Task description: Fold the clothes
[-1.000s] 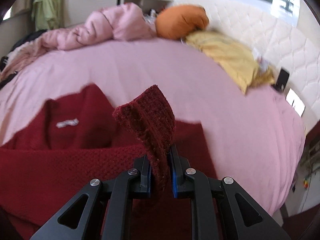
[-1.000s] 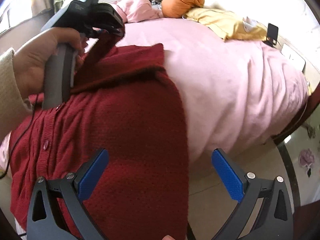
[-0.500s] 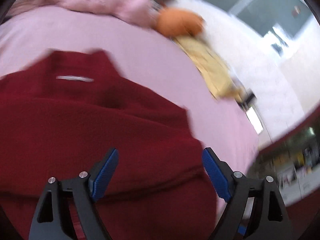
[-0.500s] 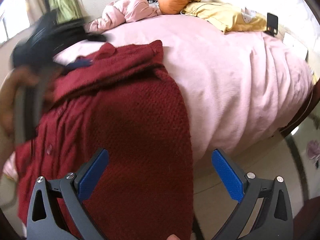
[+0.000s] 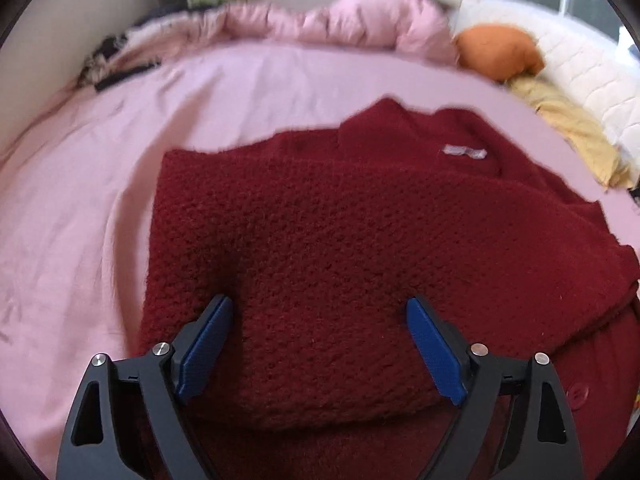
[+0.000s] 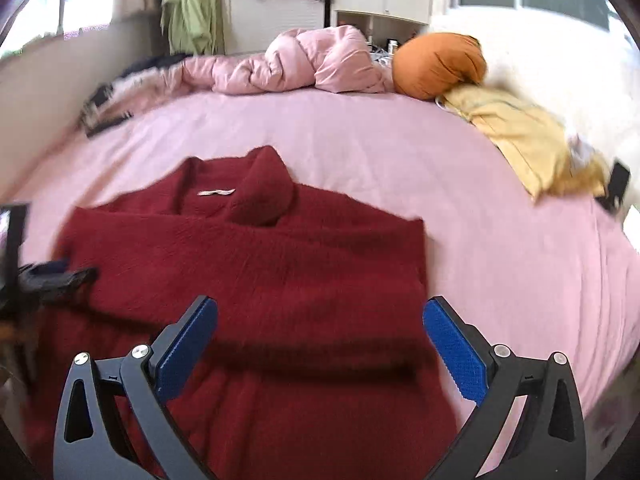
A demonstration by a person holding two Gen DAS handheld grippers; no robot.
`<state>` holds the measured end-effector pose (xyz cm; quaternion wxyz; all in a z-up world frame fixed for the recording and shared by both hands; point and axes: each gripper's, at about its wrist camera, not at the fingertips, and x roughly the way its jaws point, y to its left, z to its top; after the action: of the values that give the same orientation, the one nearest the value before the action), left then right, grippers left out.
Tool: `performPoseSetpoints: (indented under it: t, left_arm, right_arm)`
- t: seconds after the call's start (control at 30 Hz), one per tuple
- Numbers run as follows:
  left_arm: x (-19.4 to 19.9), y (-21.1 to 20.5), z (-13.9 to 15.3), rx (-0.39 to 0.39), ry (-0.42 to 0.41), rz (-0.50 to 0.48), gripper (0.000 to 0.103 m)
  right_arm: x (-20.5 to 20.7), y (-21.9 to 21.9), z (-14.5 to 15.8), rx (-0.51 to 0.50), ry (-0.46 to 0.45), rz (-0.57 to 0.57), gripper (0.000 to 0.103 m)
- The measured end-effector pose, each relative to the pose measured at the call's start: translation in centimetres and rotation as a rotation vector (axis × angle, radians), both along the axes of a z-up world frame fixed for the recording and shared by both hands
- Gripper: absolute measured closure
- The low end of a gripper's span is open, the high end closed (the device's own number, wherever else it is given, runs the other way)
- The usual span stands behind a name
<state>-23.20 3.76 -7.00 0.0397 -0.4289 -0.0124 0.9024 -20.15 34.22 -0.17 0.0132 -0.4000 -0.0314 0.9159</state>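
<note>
The red cardigan [image 5: 340,248] is spread on the pink bed [image 6: 500,248]. Above it, the left gripper [image 5: 318,344] and right gripper [image 6: 320,344] are held wide open, nothing gripped.

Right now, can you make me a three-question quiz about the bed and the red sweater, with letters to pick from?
1. Where does the red sweater lie?
A. on the pink bed sheet
B. on the floor
C. on a hanger by the wall

2. What colour is the round pillow at the far end of the bed?
A. blue
B. orange
C. white

3. How is the left tool right now?
A. shut on the sweater
C. shut on the pillow
B. open, holding nothing

Answers: 1 A, the sweater is spread flat on the pink bed sheet. 2 B, the pillow next to the yellow cloth is orange. 3 B, its blue pads stand wide apart over the knit with nothing pinched between them.
</note>
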Motion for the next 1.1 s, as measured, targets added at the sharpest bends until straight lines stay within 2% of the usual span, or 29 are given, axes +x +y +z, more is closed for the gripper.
performPoseSetpoints:
  t: [0.07,0.1,0.13,0.17,0.27,0.33,0.43,0.5,0.57,0.6,0.63,0.7,0.77,0.9,0.93,1.03,1.1]
  left_arm:
    - [0.3,0.0,0.0,-0.004,0.017,-0.001,0.014]
    - [0.5,0.1,-0.1,-0.005,0.025,-0.002,0.014]
    - [0.6,0.0,-0.1,-0.004,0.033,-0.002,0.014]
    - [0.7,0.0,-0.2,-0.004,0.040,-0.002,0.014]
    - [0.7,-0.2,-0.5,0.001,0.056,-0.005,0.013]
    - [0.7,-0.3,-0.8,0.004,0.063,-0.007,0.013]
    - [0.7,-0.2,-0.9,-0.005,0.066,-0.007,0.012]
    - [0.8,-0.2,-0.9,-0.007,0.070,-0.008,0.012]
    - [0.8,-0.3,-0.9,-0.006,0.071,-0.008,0.012]
    - [0.8,-0.2,-0.9,-0.008,0.071,-0.008,0.012]
    - [0.7,-0.2,-0.9,-0.011,0.070,-0.007,0.012]
    - [0.5,-0.1,-0.6,-0.019,0.067,-0.004,0.012]
    - [-0.5,-0.1,0.0,-0.028,0.069,0.001,0.012]
    - [-2.5,0.1,1.3,-0.047,0.075,0.010,0.012]
    - [-3.0,0.1,1.6,-0.052,0.076,0.012,0.010]
    - [-4.6,0.2,2.6,-0.066,0.080,0.019,0.010]
    - [-5.0,-0.6,1.5,-0.043,0.066,0.028,0.009]
  right_arm:
    - [-2.5,0.1,-3.2,0.034,-0.109,-0.041,0.003]
    - [-3.3,0.8,-5.2,0.016,-0.191,-0.077,0.004]
    - [-3.7,1.6,-6.7,-0.016,-0.215,-0.102,0.003]
    - [-3.5,1.9,-7.2,-0.034,-0.176,-0.107,0.001]
    - [-3.0,1.2,-6.8,0.013,-0.116,-0.104,0.001]
    - [-3.4,1.3,-5.4,0.004,-0.097,-0.110,0.001]
    - [-4.3,1.1,-3.2,0.018,-0.008,-0.099,0.001]
    - [-5.7,1.0,-3.9,0.041,-0.040,-0.081,0.001]
    - [-7.1,1.4,-6.8,0.049,-0.146,-0.084,0.000]
    - [-7.2,1.7,-7.7,0.038,-0.140,-0.083,0.000]
    - [-6.9,1.9,-7.9,0.031,-0.103,-0.082,0.000]
    - [-6.9,1.6,-7.6,0.052,-0.097,-0.089,0.000]
    - [-7.2,1.3,-6.6,0.063,-0.092,-0.087,0.000]
    - [-7.3,0.6,-3.3,0.057,0.029,-0.047,0.000]
    - [-7.9,0.5,-3.1,0.065,0.036,-0.043,0.000]
    - [-9.6,1.1,-4.3,0.073,-0.005,-0.064,0.000]
    - [-10.3,2.6,-6.9,0.028,-0.083,-0.105,0.000]
